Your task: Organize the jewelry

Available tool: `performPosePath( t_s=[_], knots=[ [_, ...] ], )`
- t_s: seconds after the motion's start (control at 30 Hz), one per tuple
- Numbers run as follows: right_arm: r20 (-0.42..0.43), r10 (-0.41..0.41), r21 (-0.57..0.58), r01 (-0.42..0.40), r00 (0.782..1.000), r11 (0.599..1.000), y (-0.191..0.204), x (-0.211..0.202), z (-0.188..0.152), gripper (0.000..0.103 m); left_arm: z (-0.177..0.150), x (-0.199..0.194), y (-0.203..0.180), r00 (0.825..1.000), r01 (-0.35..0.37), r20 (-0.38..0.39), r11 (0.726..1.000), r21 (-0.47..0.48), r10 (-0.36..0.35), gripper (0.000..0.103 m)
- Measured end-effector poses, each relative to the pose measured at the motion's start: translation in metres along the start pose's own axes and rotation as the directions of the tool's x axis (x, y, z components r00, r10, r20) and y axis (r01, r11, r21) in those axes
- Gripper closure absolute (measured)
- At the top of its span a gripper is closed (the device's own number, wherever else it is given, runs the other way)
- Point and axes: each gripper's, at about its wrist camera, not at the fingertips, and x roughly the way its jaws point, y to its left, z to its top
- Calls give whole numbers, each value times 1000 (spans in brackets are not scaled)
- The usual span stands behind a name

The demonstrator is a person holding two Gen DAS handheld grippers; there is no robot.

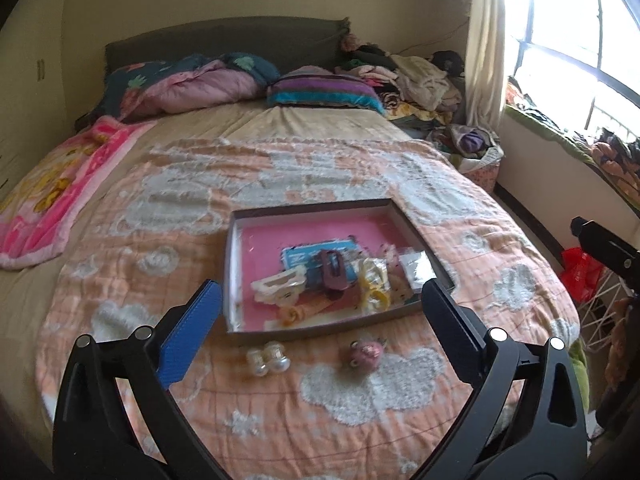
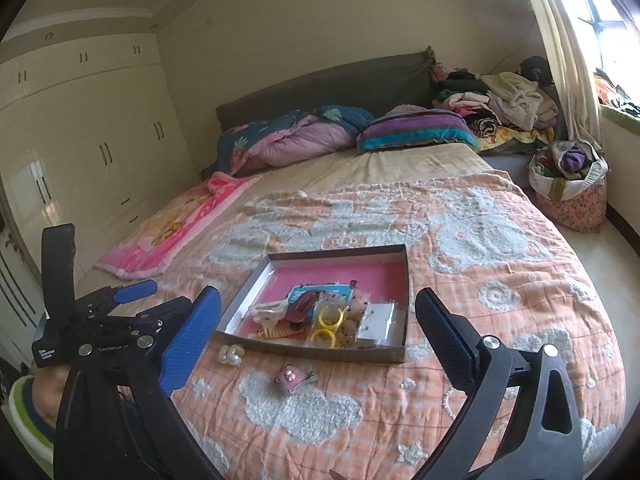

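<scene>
**Bed with orange cloud-pattern quilt** (image 1: 360, 392). Fills the centre and lower half of both views. Serves as the work surface; soft and quilted, so small pieces sit in place rather than roll.

**Shallow box** (image 1: 236, 272), pink-lined, grey-walled. Centre of both views, lying flat on the quilt. Evidently the collecting tray for the task: its low walls keep loose items together.

**Left gripper** (image 1: 320, 312). Bottom of the left wrist view, jaws spread wide with nothing between them, framing the near end of the box. In the right wrist view it shows at lower left, beside the bed edge. Empty and aimed down at the quilt, seemingly ready for another pick.

**Right gripper** (image 2: 318, 320). Bottom of the right wrist view, jaws likewise wide apart and empty, framing the box.

**Box contents.** Heaped in the near right part of the box: a maroon hair claw (image 1: 332, 268), a cream hair claw (image 1: 276, 286), yellow rings (image 2: 329, 326) and small clear packets (image 2: 378, 322); already sorted, by the look of it.

**Pink ornament** (image 1: 364, 354). On the quilt just below the box's near wall, lower centre; not yet gathered.

**Pearly beads** (image 1: 268, 358). On the quilt left of the pink ornament, close to the box wall; also outstanding.
</scene>
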Motion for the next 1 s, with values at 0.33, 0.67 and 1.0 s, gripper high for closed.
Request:
performPosePath(
  t_s=[0.33, 0.67, 1.0],
  knots=[
    [-65, 8, -44, -11, 998, 999, 21, 27, -15, 6, -23, 6, 33, 998, -47, -38, 998, -49, 46, 10],
    [-163, 26, -83, -40, 986, 996, 38, 69, -44, 6, -48, 26, 58, 992, -83, -103, 994, -76, 75, 9],
    [-327, 31, -99, -67, 945, 993, 41, 138, -89, 7, -72, 66, 78, 974, -106, -208, 990, -90, 85, 10]
  ],
)
